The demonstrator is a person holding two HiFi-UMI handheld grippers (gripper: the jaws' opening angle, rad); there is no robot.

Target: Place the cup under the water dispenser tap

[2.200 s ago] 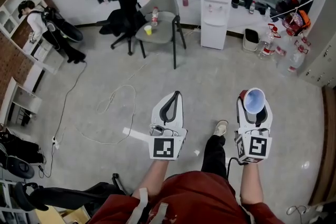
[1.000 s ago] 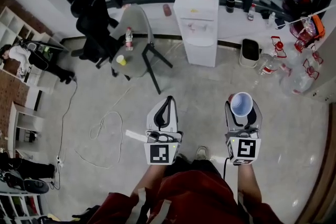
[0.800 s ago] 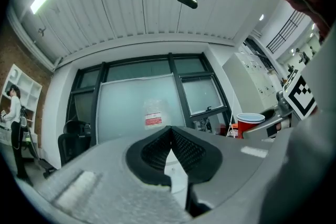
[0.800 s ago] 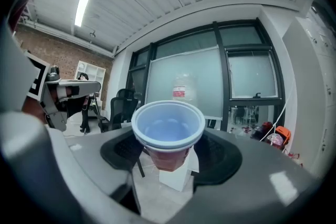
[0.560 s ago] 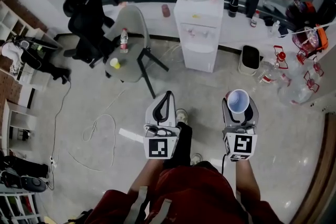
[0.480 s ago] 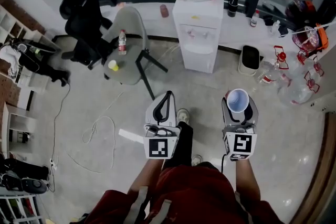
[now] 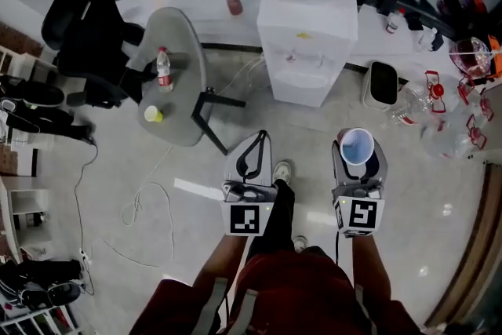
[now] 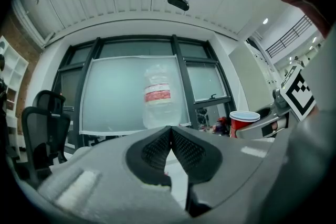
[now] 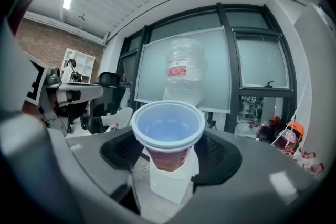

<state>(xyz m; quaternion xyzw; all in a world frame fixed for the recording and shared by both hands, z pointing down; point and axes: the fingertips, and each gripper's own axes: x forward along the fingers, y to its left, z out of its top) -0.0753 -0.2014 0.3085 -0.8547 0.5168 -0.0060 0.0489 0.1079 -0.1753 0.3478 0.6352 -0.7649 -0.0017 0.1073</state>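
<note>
Head view: right gripper [image 7: 357, 163] held the cup [image 7: 358, 145] upright, mouth up. Left gripper [image 7: 252, 154] carried nothing. The dispenser [image 7: 306, 43] stood farther off, well apart from the cup, so the cup was not yet under the tap.

Left gripper view: pads met at the tips with nothing between them.

Right gripper view: jaws pressed the cup's lower red wall from both sides. No liquid seen inside.

Judgement: a light, thin, slick plastic cup, easily crushed. Hold it low on the wall, gently, and keep it level.
</note>
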